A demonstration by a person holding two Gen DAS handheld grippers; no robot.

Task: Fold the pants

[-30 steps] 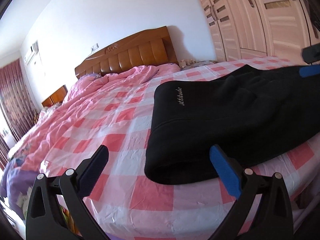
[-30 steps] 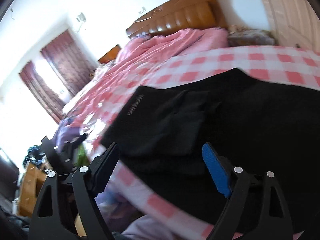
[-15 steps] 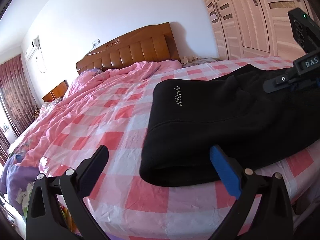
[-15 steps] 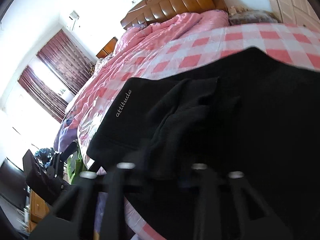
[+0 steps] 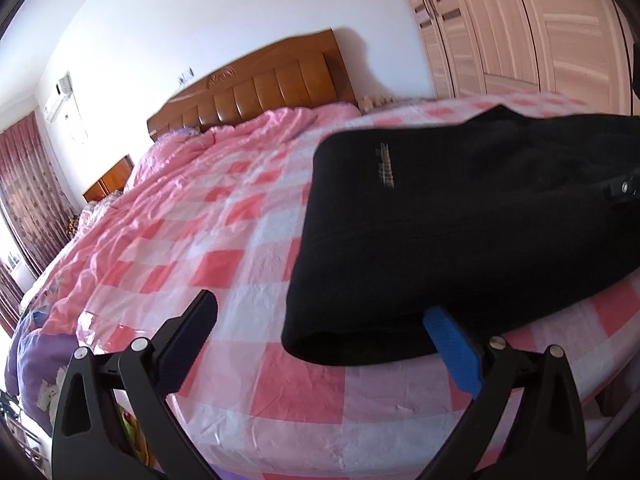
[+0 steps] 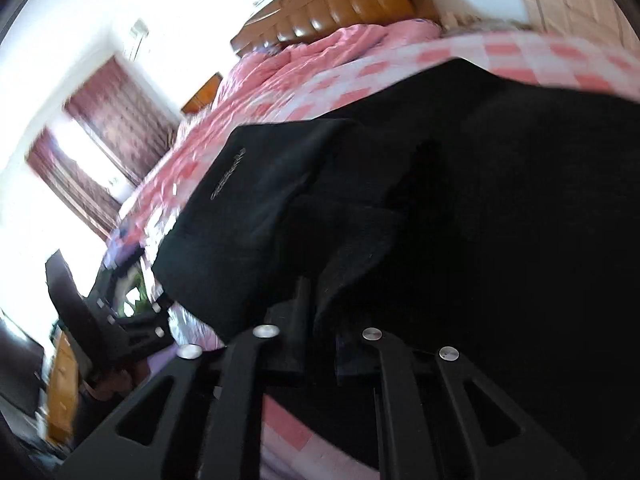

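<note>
Black pants [image 5: 460,216] lie on the pink checked bed, with small pale lettering near the left end. In the right wrist view the pants [image 6: 460,184] fill most of the frame. My left gripper [image 5: 320,320] is open and empty, close to the pants' near left corner, its blue fingertip against the pants' near edge. My right gripper [image 6: 316,312] is shut on a raised fold of the black pants near the bed's front edge. Part of the right gripper shows at the right edge of the left wrist view.
The bed [image 5: 224,264] has a pink-and-white checked sheet, a crumpled pink quilt [image 5: 248,136] and a wooden headboard [image 5: 256,84] at the far end. Wardrobe doors [image 5: 520,20] stand at the right. Dark red curtains [image 6: 108,148] and cluttered furniture lie to the left.
My right gripper has moved in onto the pants and closed on a fold of the fabric. My left gripper has stayed open and drifted slightly relative to the pants' corner.
</note>
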